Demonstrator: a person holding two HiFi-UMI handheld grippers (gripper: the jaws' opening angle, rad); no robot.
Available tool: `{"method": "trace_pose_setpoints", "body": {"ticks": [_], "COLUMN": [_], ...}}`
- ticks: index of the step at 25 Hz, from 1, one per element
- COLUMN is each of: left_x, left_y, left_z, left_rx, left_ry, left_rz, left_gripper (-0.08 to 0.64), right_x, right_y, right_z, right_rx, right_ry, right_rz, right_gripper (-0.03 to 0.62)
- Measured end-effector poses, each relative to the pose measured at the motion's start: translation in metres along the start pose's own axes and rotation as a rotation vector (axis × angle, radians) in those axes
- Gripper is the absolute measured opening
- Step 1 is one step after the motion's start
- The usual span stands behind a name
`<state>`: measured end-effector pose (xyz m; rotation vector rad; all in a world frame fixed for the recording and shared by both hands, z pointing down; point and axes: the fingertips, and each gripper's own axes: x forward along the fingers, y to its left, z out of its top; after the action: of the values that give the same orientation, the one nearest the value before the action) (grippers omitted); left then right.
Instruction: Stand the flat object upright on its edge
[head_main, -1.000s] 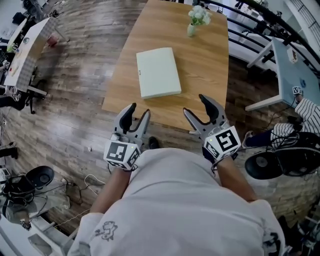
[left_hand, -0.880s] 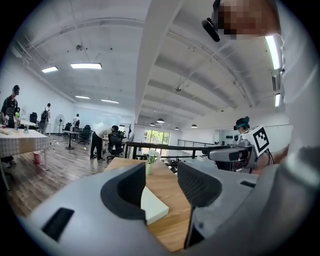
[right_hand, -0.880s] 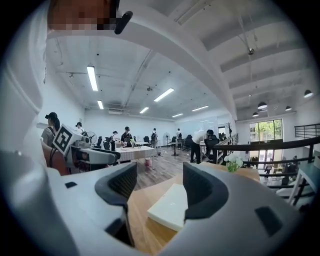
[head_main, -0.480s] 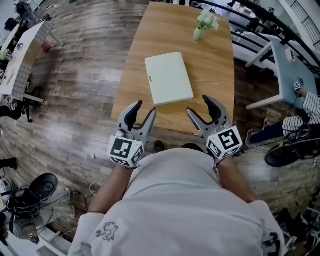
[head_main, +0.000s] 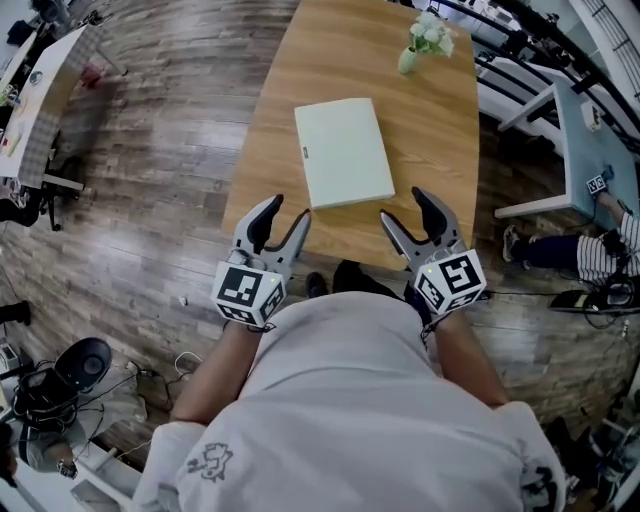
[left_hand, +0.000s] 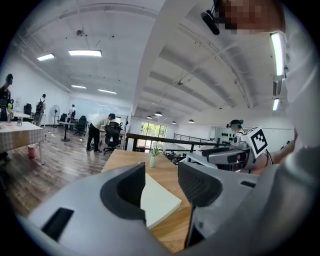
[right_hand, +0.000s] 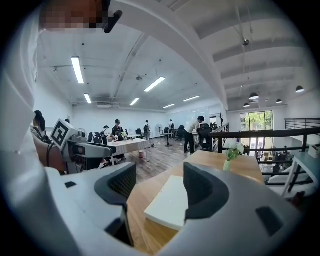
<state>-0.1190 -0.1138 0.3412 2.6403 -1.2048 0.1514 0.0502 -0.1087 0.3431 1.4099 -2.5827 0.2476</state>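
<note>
A flat pale green book-like slab (head_main: 344, 152) lies face down on the wooden table (head_main: 445, 130), near its front half. It also shows as the pale slab (left_hand: 157, 201) in the left gripper view and the slab (right_hand: 170, 204) in the right gripper view. My left gripper (head_main: 280, 216) hovers at the table's near left edge, open and empty. My right gripper (head_main: 411, 210) hovers at the near right edge, jaws apart with nothing between them. Both stand short of the slab, one on each side.
A small vase of white flowers (head_main: 422, 42) stands at the table's far end. White desks (head_main: 580, 130) and a seated person's striped sleeve (head_main: 625, 245) are to the right. Another table (head_main: 40, 100) stands far left. A shoe (head_main: 315, 285) shows below the table edge.
Both grippers have moved forward a little toward the table's near edge, and the view has shifted so the slab sits closer to them.
</note>
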Motion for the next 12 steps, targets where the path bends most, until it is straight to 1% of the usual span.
{"method": "trace_pose_setpoints", "body": {"ticks": [5, 9, 12], "left_x": [0.02, 0.035, 0.05], "left_y": [0.021, 0.033, 0.042], "left_z": [-0.009, -0.012, -0.022], "left_rx": [-0.025, -0.046, -0.052], "left_ry": [0.046, 0.068, 0.099], "left_rz": [0.033, 0.045, 0.048], "left_gripper": [0.193, 0.193, 0.193], "right_x": [0.027, 0.048, 0.065], "right_y": [-0.025, -0.041, -0.053], "right_z": [-0.016, -0.027, -0.04], "right_rx": [0.016, 0.03, 0.059], "right_ry": [0.063, 0.107, 0.148], "right_rz": [-0.003, 0.008, 0.024], "right_gripper": [0.313, 0.314, 0.318]}}
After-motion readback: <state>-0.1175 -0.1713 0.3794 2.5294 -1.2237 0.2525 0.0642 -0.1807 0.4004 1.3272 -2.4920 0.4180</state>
